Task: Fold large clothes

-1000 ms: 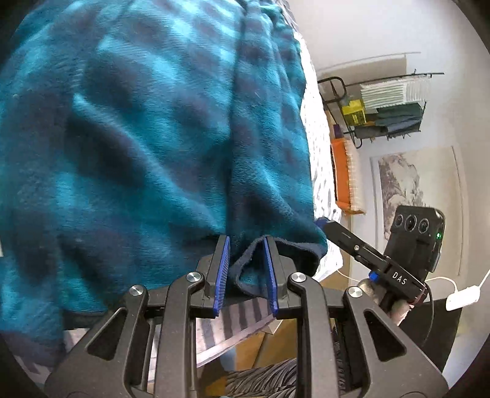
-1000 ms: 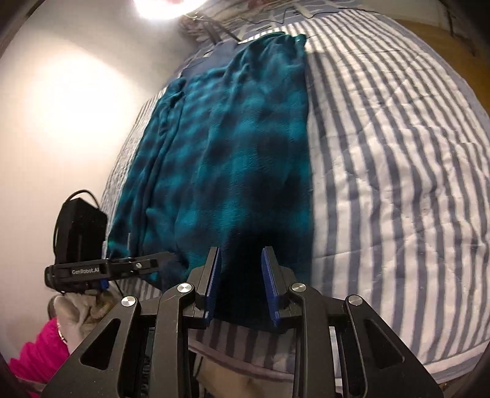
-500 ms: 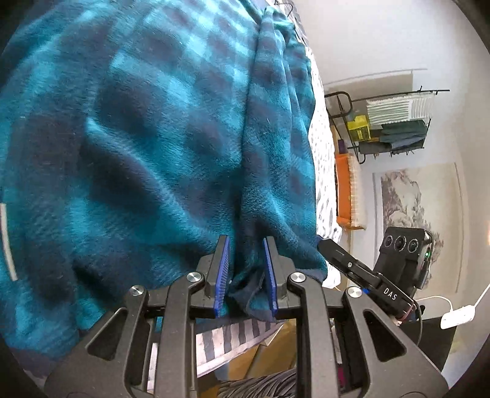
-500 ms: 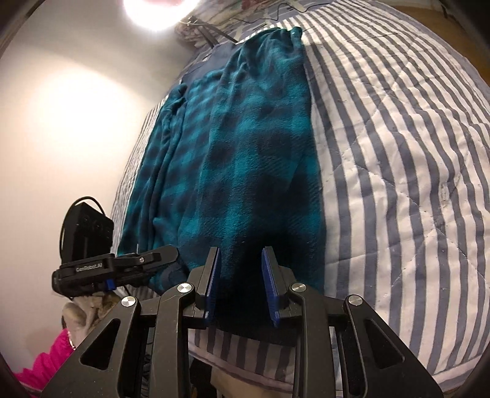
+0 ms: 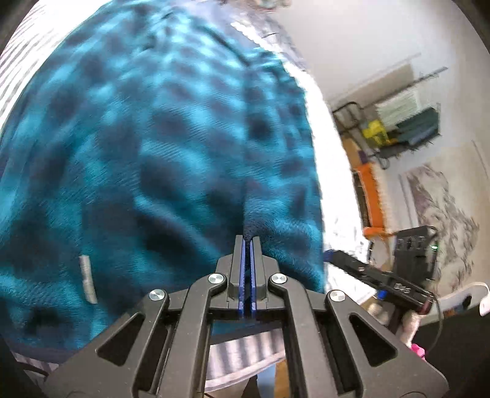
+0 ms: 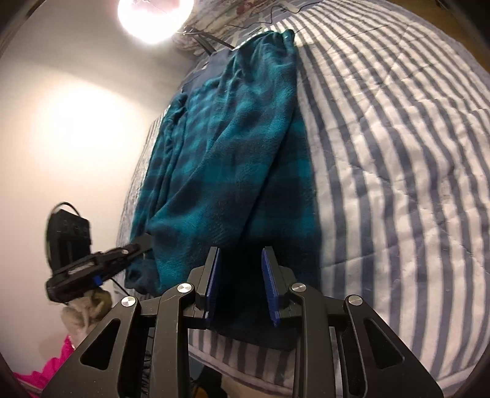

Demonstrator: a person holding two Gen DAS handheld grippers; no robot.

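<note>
Striped bed (image 6: 398, 153) w/ the teal plaid garment (image 6: 232, 147) laid long-ways, running nr edge to 12 o'clock. Left gripper (image 5: 247, 245) just closed, pinching its nr-left corner hem. Right gripper (image 6: 240, 281) jaws apart over the nr-right corner, fabric between, grip unclear. Fold prob goes twd 12.

A home bedroom: a bed under a blue-and-white striped quilt (image 6: 398, 153) fills the frame, a lit lamp (image 6: 153, 15) upper left, a wall-mounted wire rack (image 5: 404, 122) and picture (image 5: 444, 214) at right.
</note>
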